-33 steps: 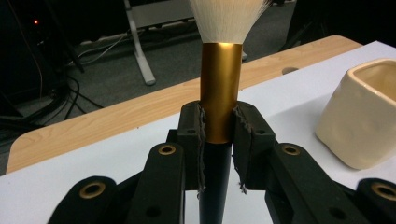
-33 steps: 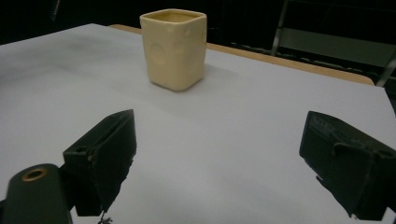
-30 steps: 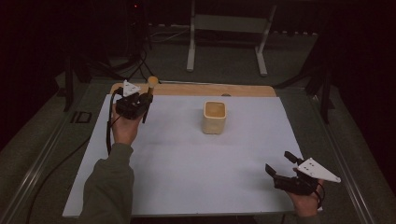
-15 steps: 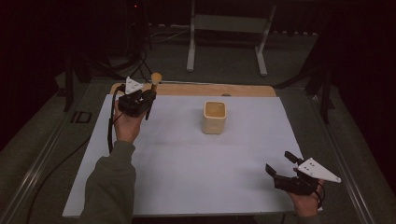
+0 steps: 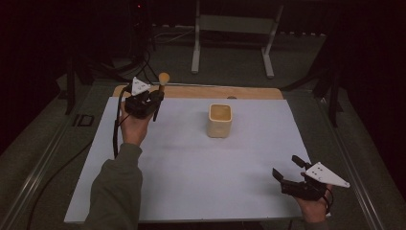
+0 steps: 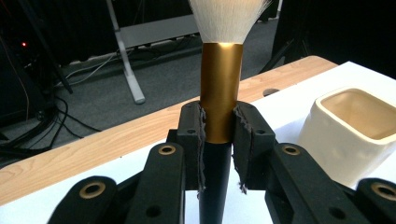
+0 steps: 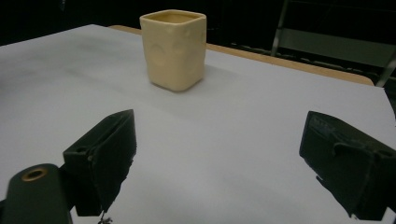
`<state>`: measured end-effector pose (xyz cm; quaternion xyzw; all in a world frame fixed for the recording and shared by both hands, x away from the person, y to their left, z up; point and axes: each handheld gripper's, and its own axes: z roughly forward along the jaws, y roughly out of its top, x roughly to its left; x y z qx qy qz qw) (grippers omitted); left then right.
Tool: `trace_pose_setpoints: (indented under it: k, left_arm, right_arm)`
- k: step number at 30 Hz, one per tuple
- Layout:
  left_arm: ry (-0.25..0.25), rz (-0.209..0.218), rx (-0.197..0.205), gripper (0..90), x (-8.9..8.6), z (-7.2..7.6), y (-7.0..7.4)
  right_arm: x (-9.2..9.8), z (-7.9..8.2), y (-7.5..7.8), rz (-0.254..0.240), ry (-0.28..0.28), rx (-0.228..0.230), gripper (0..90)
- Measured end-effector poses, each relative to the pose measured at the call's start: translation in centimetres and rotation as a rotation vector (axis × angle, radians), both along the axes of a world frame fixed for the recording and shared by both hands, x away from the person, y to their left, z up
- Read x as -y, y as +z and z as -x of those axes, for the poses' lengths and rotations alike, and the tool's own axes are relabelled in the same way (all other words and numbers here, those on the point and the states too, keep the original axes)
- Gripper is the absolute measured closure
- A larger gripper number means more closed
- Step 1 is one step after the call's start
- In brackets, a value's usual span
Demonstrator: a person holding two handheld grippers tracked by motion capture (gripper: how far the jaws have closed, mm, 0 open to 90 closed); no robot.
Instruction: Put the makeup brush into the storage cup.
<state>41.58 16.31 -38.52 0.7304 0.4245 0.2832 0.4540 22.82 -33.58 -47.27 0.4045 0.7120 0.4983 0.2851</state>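
In the high view, the left gripper [image 5: 152, 101] sits at about ten o'clock on the white-covered tabletop [image 5: 191, 167], its jaws clenched on a makeup brush with a gold metal ferrule, black handle and pale bristles [image 5: 160, 91]. The brush stands nearly upright, its tuft just past the far wooden edge strip [image 5: 249, 92]. Compared with a second ago, the brush tuft stands higher and clearer above the gripper, which has lifted slightly off the sheet. The square cream ceramic cup [image 5: 220, 120] stands where it was, just beyond the centre towards twelve o'clock, well apart from both grippers. The right gripper [image 5: 290, 172] rests at about five o'clock near the tabletop's close edge, unmoved, its jaws spread with nothing between them.

In the left gripper view, the two black pads [image 6: 191, 135] press on either side of the brush [image 6: 221, 93] at the lower end of the gold ferrule, where it meets the black handle. The white bristles fan out at twelve o'clock. The cup [image 6: 348, 135] stands at three o'clock, apart from the brush.

In the right gripper view, the jaws stand wide at seven and four o'clock over the bare white sheet [image 7: 233, 140], released. The cup [image 7: 175, 49] stands upright at eleven o'clock, well ahead of them.
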Motion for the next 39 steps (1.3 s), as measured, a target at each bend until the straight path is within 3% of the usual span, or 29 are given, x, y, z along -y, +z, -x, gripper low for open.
trace_pose_setpoints:
  k: [39]
  left_arm:
    - [-0.053, 0.025, 0.041, 74.8, 3.0, -0.2, 1.2]
  right_arm:
    - [0.0, 0.0, 0.0, -0.001, 0.000, 0.000, 10.9]
